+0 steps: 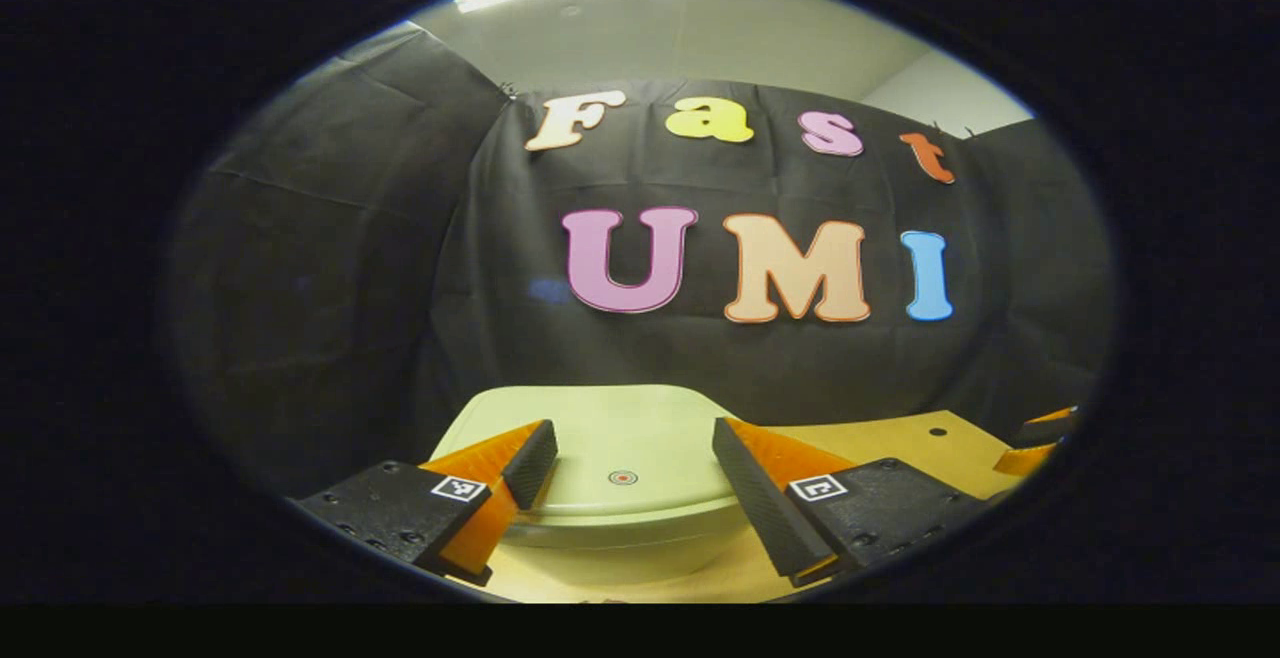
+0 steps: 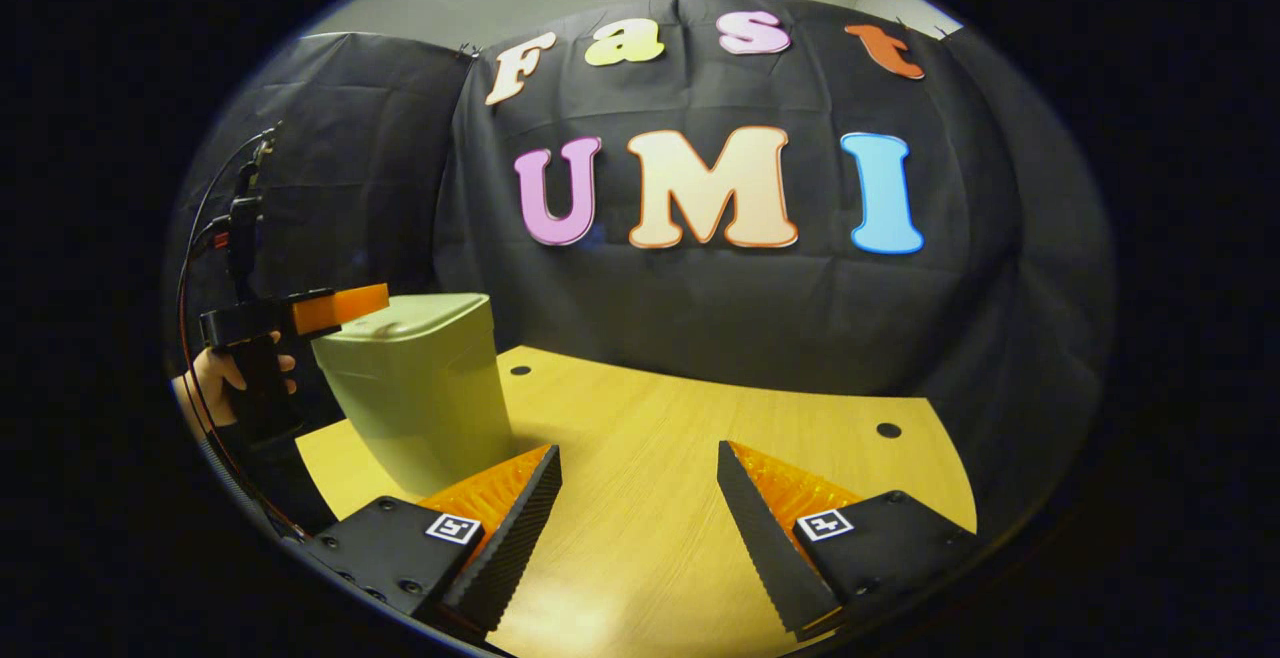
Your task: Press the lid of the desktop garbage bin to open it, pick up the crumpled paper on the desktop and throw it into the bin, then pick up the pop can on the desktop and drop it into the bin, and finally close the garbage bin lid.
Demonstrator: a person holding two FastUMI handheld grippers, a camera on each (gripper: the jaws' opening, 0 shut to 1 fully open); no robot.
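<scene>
Pale green plastic marks the one garbage bin (image 1: 615, 468), which sits at the lower centre of the left gripper view and at the left of the right gripper view, standing on the wooden desktop (image 2: 680, 458). Its lid (image 1: 610, 438) lies flat and shut, with a small round red mark near the front edge.

Your left gripper (image 1: 634, 473) hovers just above the lid, fingers apart and empty, one on each side of the mark. Your right gripper (image 2: 638, 518) is low over bare desktop at the lower centre of its own view, fingers likewise apart and holding nothing.

Judge the task to be at its first step: the lid is not yet pressed open. Paper, can and final closing all remain.

Count: one bin, two grippers, one hand (image 2: 215, 378) at the left edge of the right gripper view.
</scene>
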